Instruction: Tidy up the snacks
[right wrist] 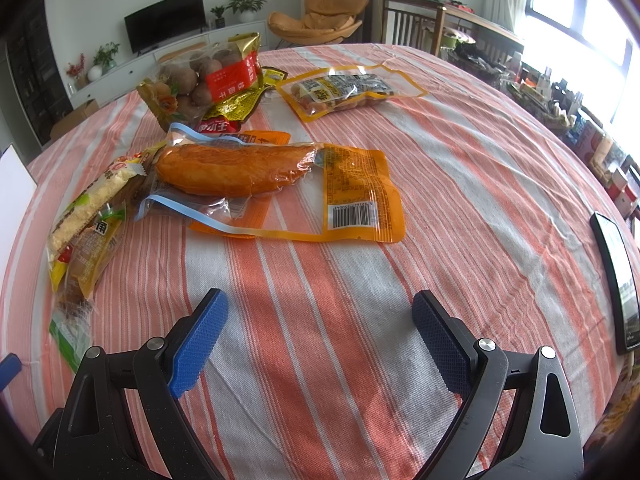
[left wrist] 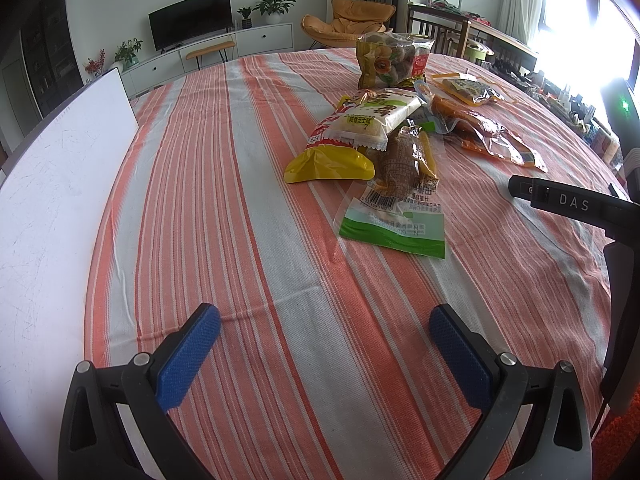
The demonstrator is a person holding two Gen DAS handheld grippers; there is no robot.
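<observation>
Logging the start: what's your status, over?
Left gripper open, empty. Right gripper open, empty. Snack packets piled ahead on striped cloth, none gripped. Path clear.

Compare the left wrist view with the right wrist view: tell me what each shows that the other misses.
Only the left wrist view shows the green-and-clear wrapper whole, with its barcode, and the left gripper, open and empty. Only the right wrist view shows the dark phone by the table edge and the right gripper, also open. Both show the bag of brown balls and the orange sausage pack.
</observation>
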